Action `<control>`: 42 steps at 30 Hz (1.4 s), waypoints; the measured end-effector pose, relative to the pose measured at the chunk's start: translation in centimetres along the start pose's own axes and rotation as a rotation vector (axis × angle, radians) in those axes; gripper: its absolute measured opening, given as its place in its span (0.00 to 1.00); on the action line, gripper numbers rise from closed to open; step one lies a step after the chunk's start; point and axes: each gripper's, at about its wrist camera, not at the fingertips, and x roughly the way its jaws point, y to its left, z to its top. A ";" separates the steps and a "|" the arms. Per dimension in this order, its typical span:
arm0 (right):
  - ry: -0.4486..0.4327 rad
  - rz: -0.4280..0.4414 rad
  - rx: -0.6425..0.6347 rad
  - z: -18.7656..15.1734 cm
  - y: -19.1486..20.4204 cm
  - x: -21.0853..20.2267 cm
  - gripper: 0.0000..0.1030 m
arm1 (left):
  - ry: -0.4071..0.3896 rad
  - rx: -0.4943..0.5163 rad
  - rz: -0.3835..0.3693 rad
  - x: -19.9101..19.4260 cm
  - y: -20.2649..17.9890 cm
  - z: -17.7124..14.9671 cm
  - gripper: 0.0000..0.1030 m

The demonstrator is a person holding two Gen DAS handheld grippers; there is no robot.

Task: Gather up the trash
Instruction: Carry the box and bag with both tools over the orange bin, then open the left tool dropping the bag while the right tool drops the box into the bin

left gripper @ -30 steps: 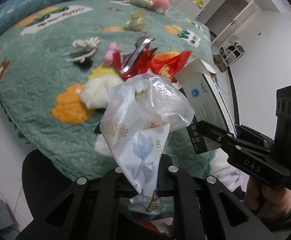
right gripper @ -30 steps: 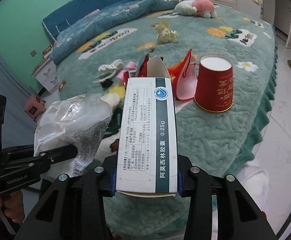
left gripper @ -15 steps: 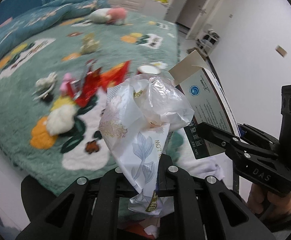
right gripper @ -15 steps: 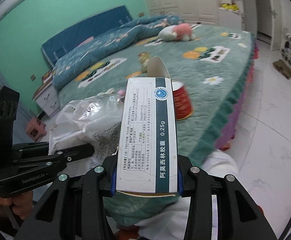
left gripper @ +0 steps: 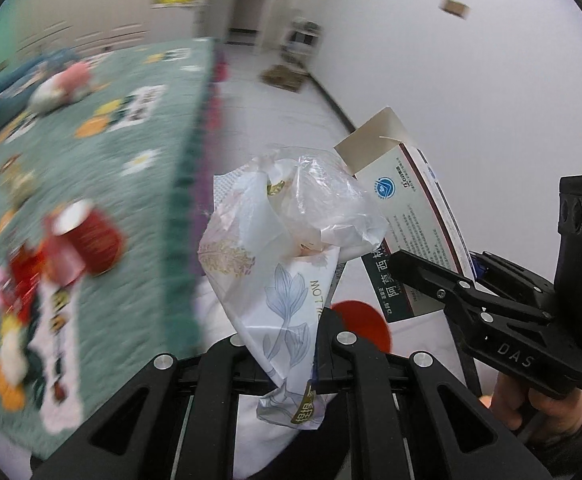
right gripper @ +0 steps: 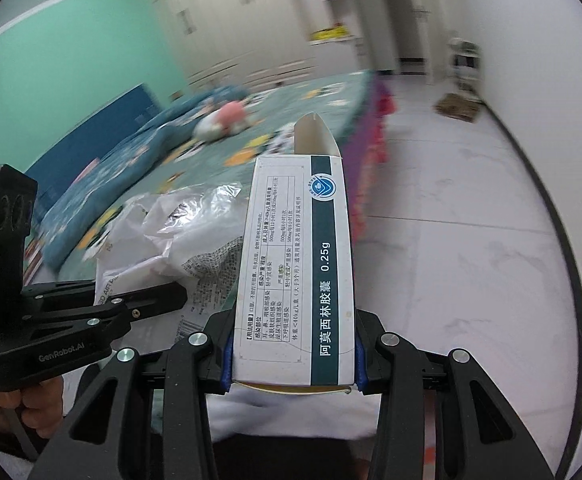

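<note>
My left gripper is shut on a crumpled white plastic wrapper with a blue leaf print, held in the air beside the bed. My right gripper is shut on a white and dark green medicine box with its top flap open. The box also shows in the left wrist view, just right of the wrapper. The wrapper shows in the right wrist view, left of the box. A red paper cup and red wrappers lie on the green bed cover.
The bed edge runs down the middle of the left wrist view, with white floor to its right. A red round object sits low behind the wrapper. A plush toy lies on the bed. A white wall stands on the right.
Both grippers have swung to the right, away from the bed and toward the floor and wall, each still holding its item. The view is motion-blurred.
</note>
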 end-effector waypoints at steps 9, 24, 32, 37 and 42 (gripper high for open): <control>-0.057 -0.178 0.175 -2.1 -9.9 -5.1 0.41 | 0.087 0.192 -0.146 6.5 -7.3 3.3 0.12; 0.020 -0.368 0.382 -7.4 -20.4 -4.8 0.41 | 0.391 0.207 -0.259 23.3 -9.1 3.4 0.12; 0.077 -0.363 0.426 -8.7 -22.6 -2.3 0.41 | 0.566 0.183 -0.200 32.4 -6.9 1.4 0.12; 0.124 -0.363 0.440 -9.6 -23.5 -0.2 0.41 | 0.631 0.198 -0.159 35.6 -5.7 0.9 0.28; 0.163 -0.363 0.450 -9.8 -23.9 1.9 0.41 | 0.653 0.201 -0.146 36.0 -5.3 0.8 0.54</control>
